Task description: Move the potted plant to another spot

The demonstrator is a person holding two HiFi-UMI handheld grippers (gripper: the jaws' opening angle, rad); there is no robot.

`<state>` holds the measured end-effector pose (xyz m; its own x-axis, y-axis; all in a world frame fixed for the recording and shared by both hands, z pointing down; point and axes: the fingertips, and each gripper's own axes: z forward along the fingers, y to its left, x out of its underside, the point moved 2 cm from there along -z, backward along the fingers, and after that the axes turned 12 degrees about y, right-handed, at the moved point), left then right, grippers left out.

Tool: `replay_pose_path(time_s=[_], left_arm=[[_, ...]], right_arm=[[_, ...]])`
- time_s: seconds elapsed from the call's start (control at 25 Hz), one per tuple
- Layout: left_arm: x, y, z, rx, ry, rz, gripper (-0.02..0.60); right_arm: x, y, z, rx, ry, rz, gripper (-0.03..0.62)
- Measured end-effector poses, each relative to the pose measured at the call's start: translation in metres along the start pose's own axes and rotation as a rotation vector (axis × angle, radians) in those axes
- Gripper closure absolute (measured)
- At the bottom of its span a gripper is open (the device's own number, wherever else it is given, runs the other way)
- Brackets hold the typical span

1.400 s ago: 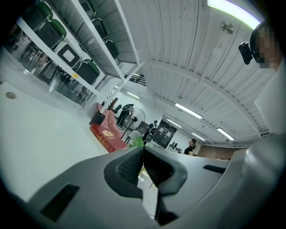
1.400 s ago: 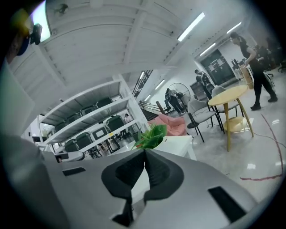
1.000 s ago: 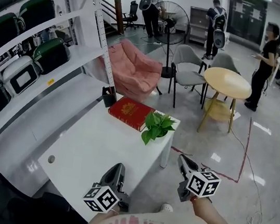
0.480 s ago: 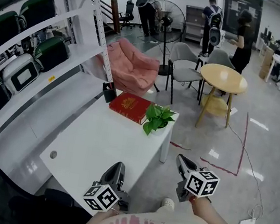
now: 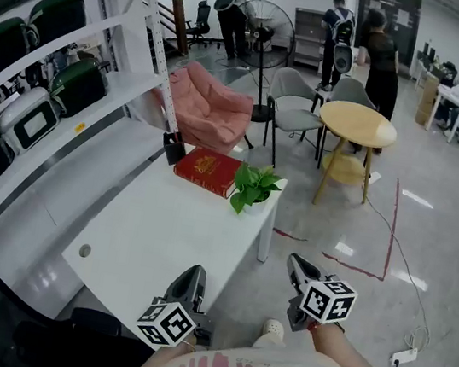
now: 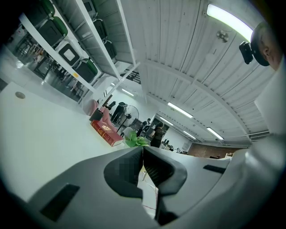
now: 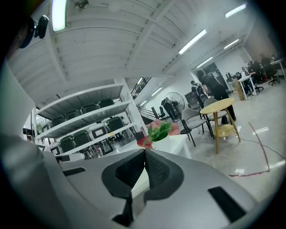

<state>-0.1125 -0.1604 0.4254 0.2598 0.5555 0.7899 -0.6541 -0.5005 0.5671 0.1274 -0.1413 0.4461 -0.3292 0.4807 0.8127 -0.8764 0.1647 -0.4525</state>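
A small green potted plant [image 5: 255, 187] in a white pot stands at the far right corner of the white table [image 5: 152, 235], beside a red book [image 5: 207, 170]. It shows too in the left gripper view, potted plant [image 6: 135, 141], and in the right gripper view, potted plant [image 7: 161, 132]. My left gripper [image 5: 189, 282] hovers over the table's near edge, jaws shut and empty. My right gripper [image 5: 295, 268] hangs over the floor to the right of the table, also shut on nothing. Both are well short of the plant.
A metal shelf rack [image 5: 72, 84] with green cases runs along the table's left side. Beyond the table stand a pink beanbag [image 5: 206, 110], grey chairs [image 5: 293, 106], a round wooden table [image 5: 358, 125] and a floor fan [image 5: 266, 33]. Several people stand at the back. A cable [image 5: 405, 275] lies on the floor.
Both grippers and the head view have drifted forward; the table and plant sit slightly higher and more to the left in the picture. A person in black walked left behind the round table.
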Motion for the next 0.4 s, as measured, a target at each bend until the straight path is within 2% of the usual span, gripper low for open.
replay_pose_path(time_s=[0.4], left_arm=[[0.008, -0.005, -0.011, 0.015, 0.009, -0.010, 0.557]], right_arm=[[0.010, 0.010, -0.012, 0.011, 0.013, -0.011, 0.582]])
